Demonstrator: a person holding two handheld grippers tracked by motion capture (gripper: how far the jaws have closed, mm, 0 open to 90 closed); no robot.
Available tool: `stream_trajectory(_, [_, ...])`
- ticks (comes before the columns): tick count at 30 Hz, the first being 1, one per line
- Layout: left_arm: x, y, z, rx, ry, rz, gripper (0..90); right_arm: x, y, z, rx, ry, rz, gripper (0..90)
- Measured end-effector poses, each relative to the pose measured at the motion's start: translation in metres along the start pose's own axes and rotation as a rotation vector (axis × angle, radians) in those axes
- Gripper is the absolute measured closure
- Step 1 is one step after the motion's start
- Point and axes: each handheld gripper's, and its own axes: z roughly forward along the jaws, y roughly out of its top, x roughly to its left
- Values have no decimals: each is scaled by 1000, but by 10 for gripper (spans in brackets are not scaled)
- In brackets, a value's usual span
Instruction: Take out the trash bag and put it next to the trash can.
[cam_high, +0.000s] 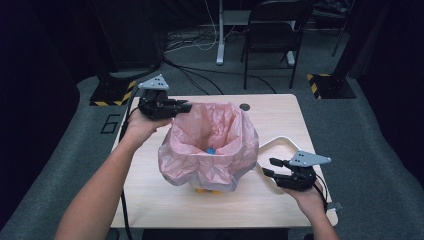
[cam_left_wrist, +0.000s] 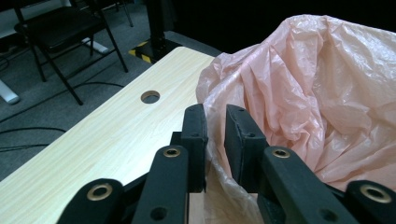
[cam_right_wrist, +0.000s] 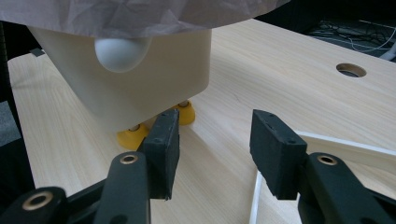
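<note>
My left gripper (cam_high: 187, 106) pinches the rim of the thin pink plastic bag (cam_high: 210, 145) lining a cream bin (cam_right_wrist: 140, 74) mid-table. The left gripper view shows film between its nearly closed jaws. My right gripper (cam_high: 266, 167), jaws apart and empty, waits beside the bin; its view reveals yellow feet (cam_right_wrist: 132, 136).

One pink bag (cam_high: 210, 145) lining one cream bin (cam_right_wrist: 140, 79) on two yellow feet (cam_right_wrist: 132, 136); two grippers, left (cam_high: 186, 106) and right (cam_high: 267, 167); one white tray (cam_high: 280, 145); one table (cam_high: 270, 112); one folding chair (cam_high: 275, 30).
</note>
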Motion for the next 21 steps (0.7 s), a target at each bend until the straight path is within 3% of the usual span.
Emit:
stream_trajectory(11, [-2,10,-11,-26,38,39,882,-2,5,-6,-19,-5,4,503])
stream_trajectory(21, [-5,14,-23,-65,23,46,891,0,12,-12,-41,-4,3,497])
